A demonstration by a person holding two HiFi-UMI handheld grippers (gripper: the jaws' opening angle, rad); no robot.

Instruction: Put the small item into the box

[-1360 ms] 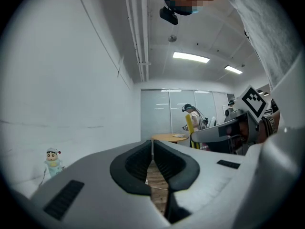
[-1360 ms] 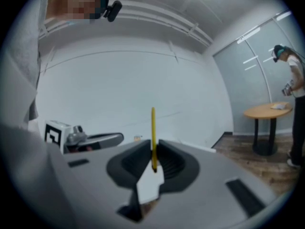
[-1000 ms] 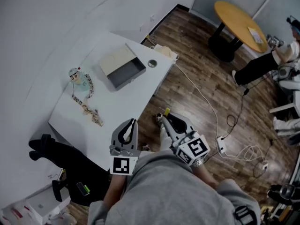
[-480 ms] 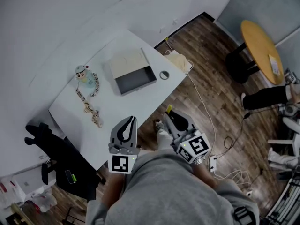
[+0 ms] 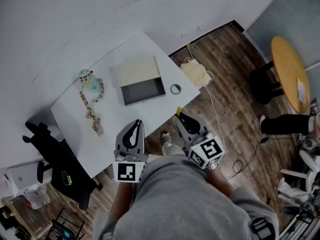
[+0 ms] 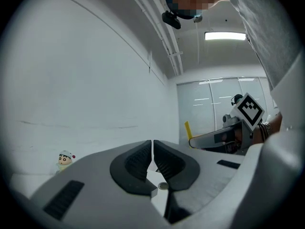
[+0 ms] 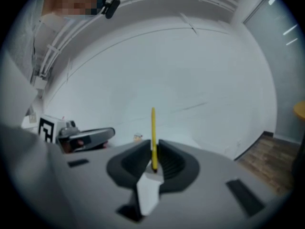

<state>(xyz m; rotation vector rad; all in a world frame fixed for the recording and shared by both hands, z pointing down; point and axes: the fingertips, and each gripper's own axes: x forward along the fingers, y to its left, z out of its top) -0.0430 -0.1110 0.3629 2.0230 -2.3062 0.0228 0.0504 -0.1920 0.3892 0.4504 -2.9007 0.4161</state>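
Observation:
On the white table (image 5: 112, 134) lies an open box (image 5: 141, 81), a beige lid part behind a grey tray. A small ring (image 5: 175, 89) sits right of it near the table's edge. A cartoon figurine (image 5: 87, 79) (image 6: 65, 159) with a beaded chain (image 5: 93, 115) lies left of the box. My left gripper (image 5: 136, 124) (image 6: 152, 144) is shut and empty, over the table's near edge. My right gripper (image 5: 179, 118) (image 7: 153, 144) is shut on a thin yellow stick (image 7: 153, 132) (image 5: 178, 111), just off the table over the floor.
A black office chair (image 5: 50, 154) stands at the table's left end. A pale cloth bag (image 5: 196, 74) and a white cable (image 5: 220, 119) lie on the wooden floor to the right. Further right are a round wooden table (image 5: 292, 74) and a person's leg (image 5: 285, 124).
The view has swung, so table and box sit more centred and closer to the grippers. Both grippers stay shut near my body, the yellow stick still held.

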